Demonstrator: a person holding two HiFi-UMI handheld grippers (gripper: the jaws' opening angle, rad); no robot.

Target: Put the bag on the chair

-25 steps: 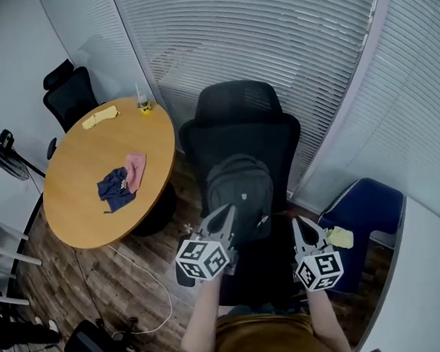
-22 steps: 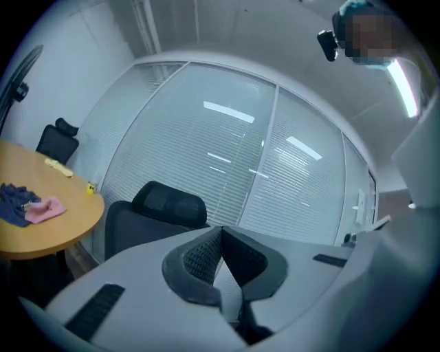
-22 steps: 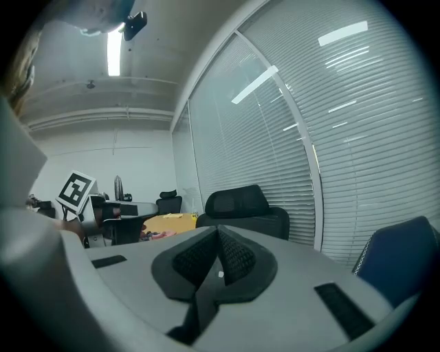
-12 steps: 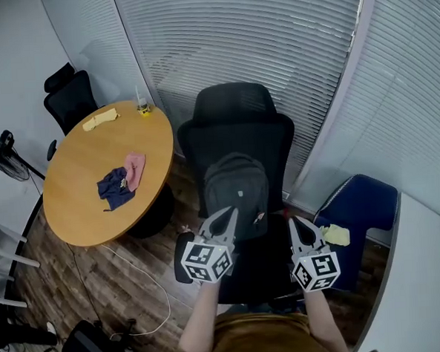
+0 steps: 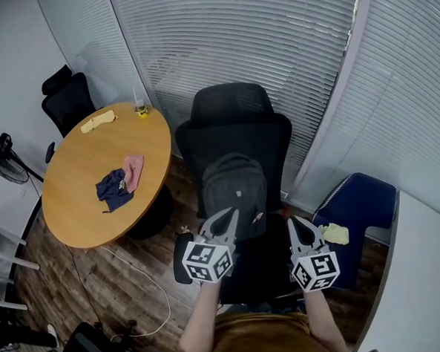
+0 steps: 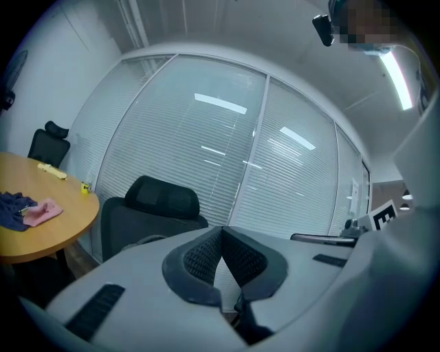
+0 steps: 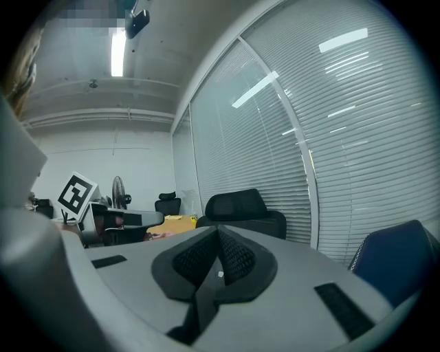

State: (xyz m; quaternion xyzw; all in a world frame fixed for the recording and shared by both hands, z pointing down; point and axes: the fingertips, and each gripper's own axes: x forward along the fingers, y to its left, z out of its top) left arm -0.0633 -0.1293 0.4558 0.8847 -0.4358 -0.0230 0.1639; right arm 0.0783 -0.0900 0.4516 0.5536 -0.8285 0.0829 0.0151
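Head view: the bag [image 5: 235,184] stands upright on the seat of the chair [image 5: 235,126], propped by the backrest, so the task looks done. The left gripper [image 5: 223,222] and right gripper [image 5: 301,232] hang near the seat's front edge.

Left gripper view: jaws pressed together, nothing between them.

Right gripper view: jaws likewise closed and empty.

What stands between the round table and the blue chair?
The black office chair, with the bag on it; the head view shows this.
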